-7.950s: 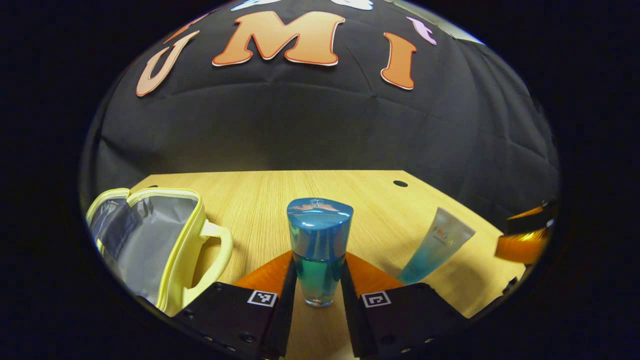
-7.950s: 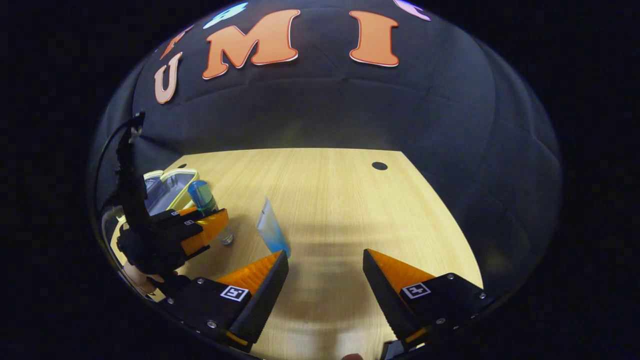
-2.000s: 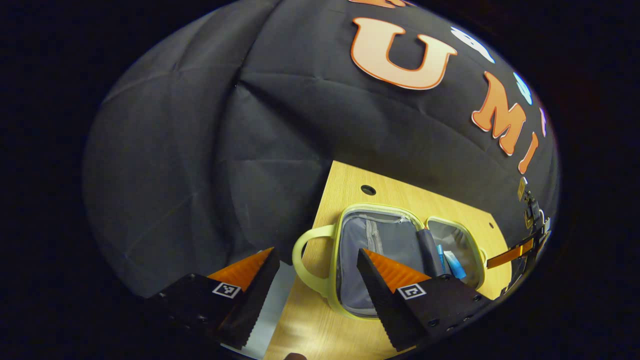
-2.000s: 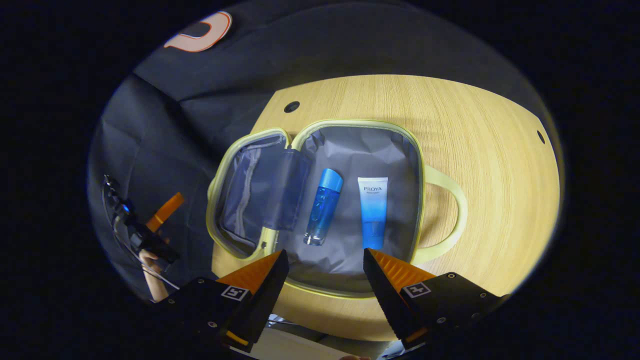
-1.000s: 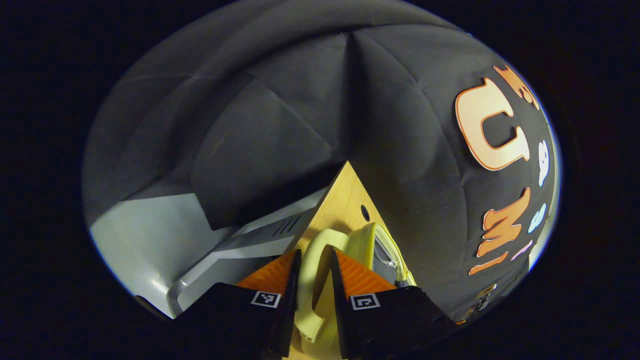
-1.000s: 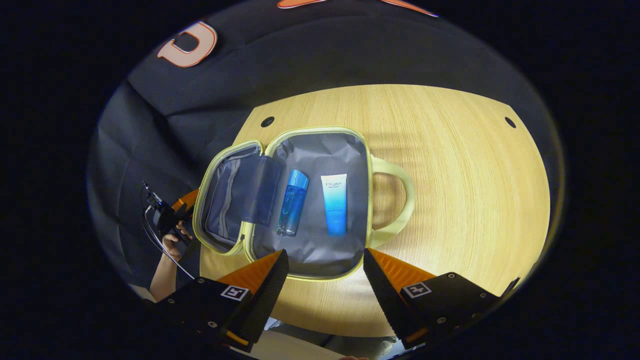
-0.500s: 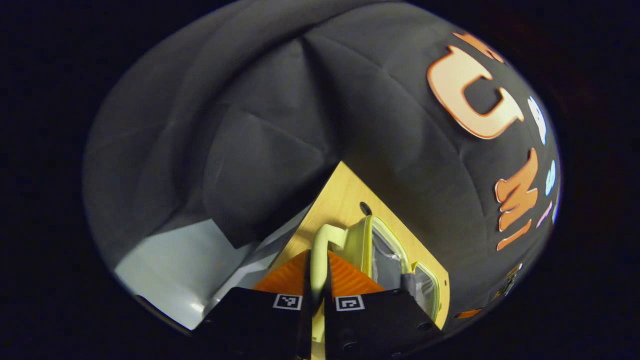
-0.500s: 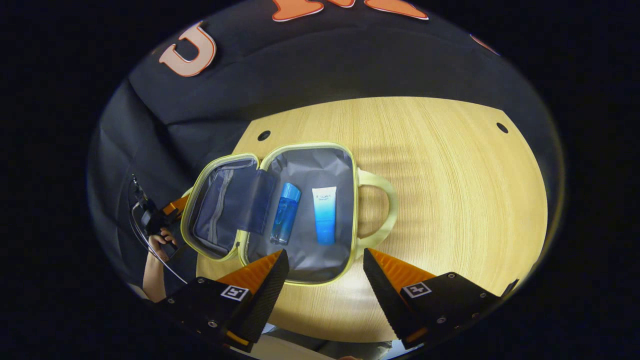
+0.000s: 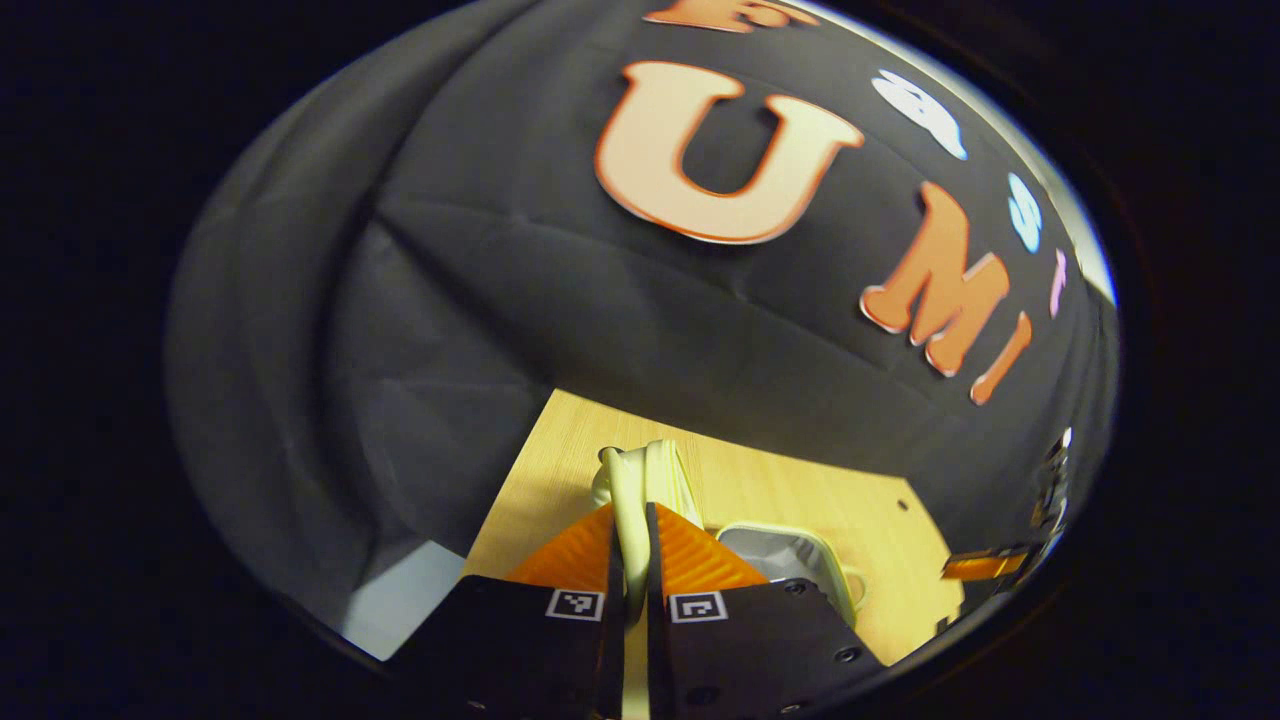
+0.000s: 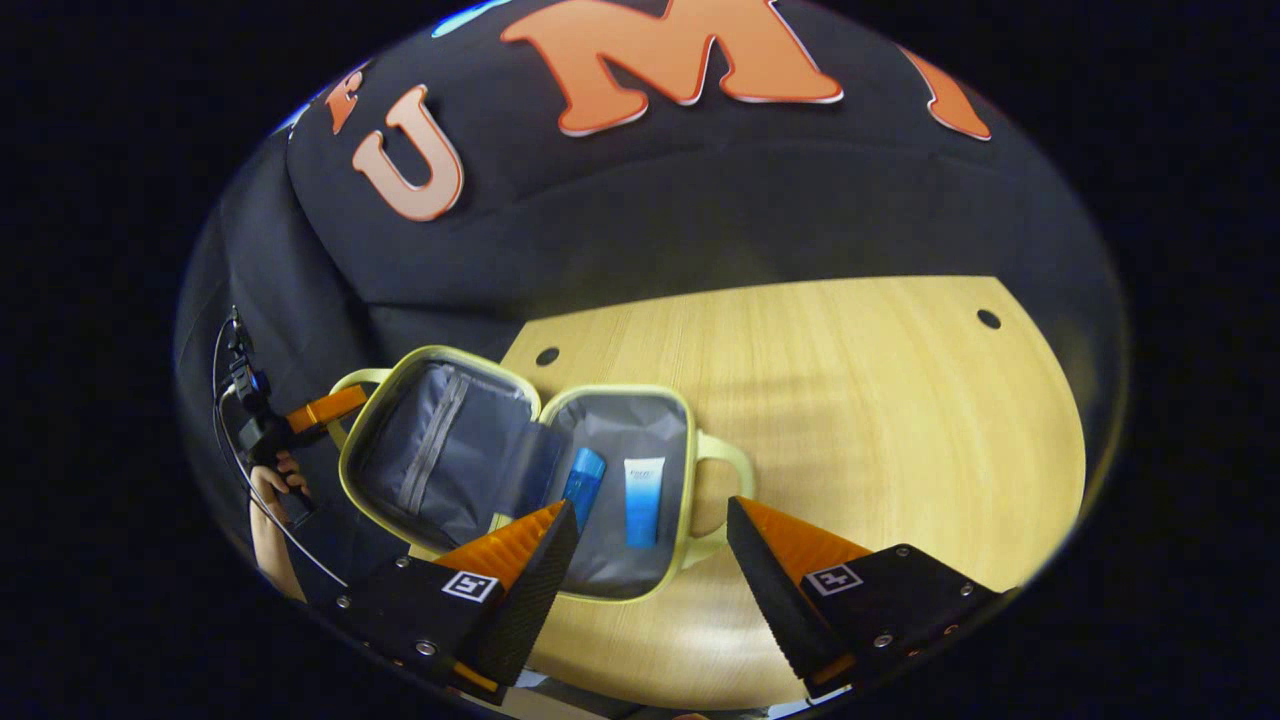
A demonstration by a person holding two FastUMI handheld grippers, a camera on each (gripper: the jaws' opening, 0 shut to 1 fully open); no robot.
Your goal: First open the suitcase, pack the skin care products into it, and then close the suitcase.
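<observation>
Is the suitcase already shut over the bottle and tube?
No: in the right gripper view the suitcase lies open, with the blue bottle and tube visible on its grey lining.

Bare table (image 10: 850, 400) lies right of the suitcase (image 10: 615, 430); its raised lid (image 10: 430, 450) blocks the left.

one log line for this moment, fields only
phase: closing | left gripper: shut on lid handle | right gripper: open, idle | suitcase: lid raised | bottle, tube: inside

Left gripper view: you look low and close along the case's handle (image 9: 632, 480) toward the wall | Right gripper view: you look down from higher, farther back | Shared: case (image 10: 520, 470), table (image 10: 850, 400)
</observation>
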